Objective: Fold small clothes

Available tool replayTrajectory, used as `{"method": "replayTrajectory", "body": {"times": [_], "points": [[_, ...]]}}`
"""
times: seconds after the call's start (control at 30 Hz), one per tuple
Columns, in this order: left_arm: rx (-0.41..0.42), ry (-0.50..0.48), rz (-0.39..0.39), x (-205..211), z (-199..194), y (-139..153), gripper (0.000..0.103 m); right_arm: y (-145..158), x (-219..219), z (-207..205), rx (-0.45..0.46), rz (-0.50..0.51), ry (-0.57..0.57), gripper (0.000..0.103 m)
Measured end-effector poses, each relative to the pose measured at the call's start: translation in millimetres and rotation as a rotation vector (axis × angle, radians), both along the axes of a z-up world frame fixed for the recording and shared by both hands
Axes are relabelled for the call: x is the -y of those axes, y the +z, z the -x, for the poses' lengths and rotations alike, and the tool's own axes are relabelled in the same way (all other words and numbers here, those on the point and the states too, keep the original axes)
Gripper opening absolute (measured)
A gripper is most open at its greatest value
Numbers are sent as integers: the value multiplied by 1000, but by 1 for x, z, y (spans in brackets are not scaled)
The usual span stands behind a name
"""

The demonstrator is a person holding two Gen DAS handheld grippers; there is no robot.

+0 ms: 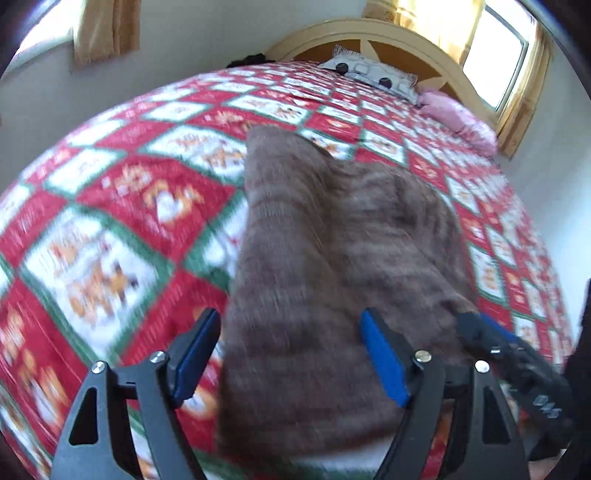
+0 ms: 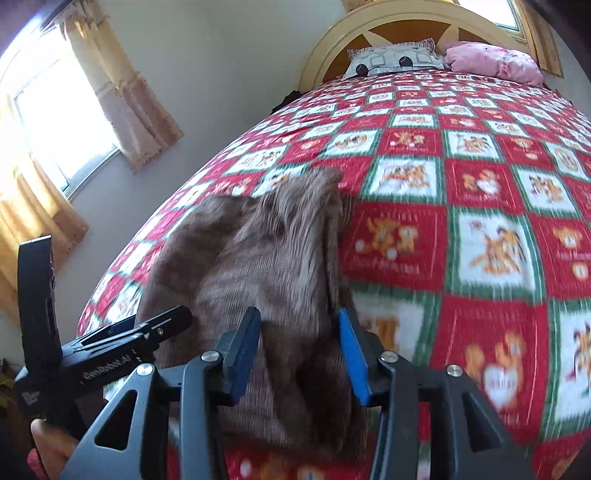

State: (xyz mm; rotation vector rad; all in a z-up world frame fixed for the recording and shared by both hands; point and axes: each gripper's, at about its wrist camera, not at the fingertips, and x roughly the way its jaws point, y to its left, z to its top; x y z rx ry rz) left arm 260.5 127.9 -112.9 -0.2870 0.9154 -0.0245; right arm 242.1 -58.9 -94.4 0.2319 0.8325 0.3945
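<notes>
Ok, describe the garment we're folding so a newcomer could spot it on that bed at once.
Start from the big bed with the red, green and white checked teddy-bear quilt and arched yellow wooden headboard. Come down to the near end, where a brown, faintly striped knit garment lies on the quilt. It is the only plain, dull-coloured cloth there, unlike the pink pillow up by the headboard.

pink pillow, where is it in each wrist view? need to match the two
Left wrist: pink pillow upper right, at the head of the bed, below the window.
Right wrist: pink pillow top right, against the headboard.
Shared landmark: the white patterned pillow lies directly to its left in both pictures.
</notes>
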Motion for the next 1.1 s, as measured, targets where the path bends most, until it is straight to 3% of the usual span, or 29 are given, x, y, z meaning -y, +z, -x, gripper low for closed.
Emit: {"method": "replayTrajectory", "body": {"times": [0.07,0.2,0.23,0.33,0.47,0.73,0.97,1.07,1.1], "points": [[-4,-11,11,5,8,-6,81,-5,0,9,-5,29,1,46],[16,-33,-90,23,18,-5,76,-12,0,21,0,46,-2,45],[22,-36,-107,26,20,-4,67,-14,-2,25,0,60,0,32],[25,-28,-142,29,22,1,48,-14,-5,33,9,119,-1,15],[5,-26,-154,26,24,6,42,-10,7,36,-53,-6,5,12],[13,-7,-285,32,44,2,60,-19,10,48,-16,53,-33,11],[90,34,-374,34,78,18,82,3,9,93,56,78,-100,14],[122,50,-414,35,97,27,85,14,9,116,71,97,-139,41],[134,48,-413,34,102,31,87,18,10,125,81,102,-155,55]]}}
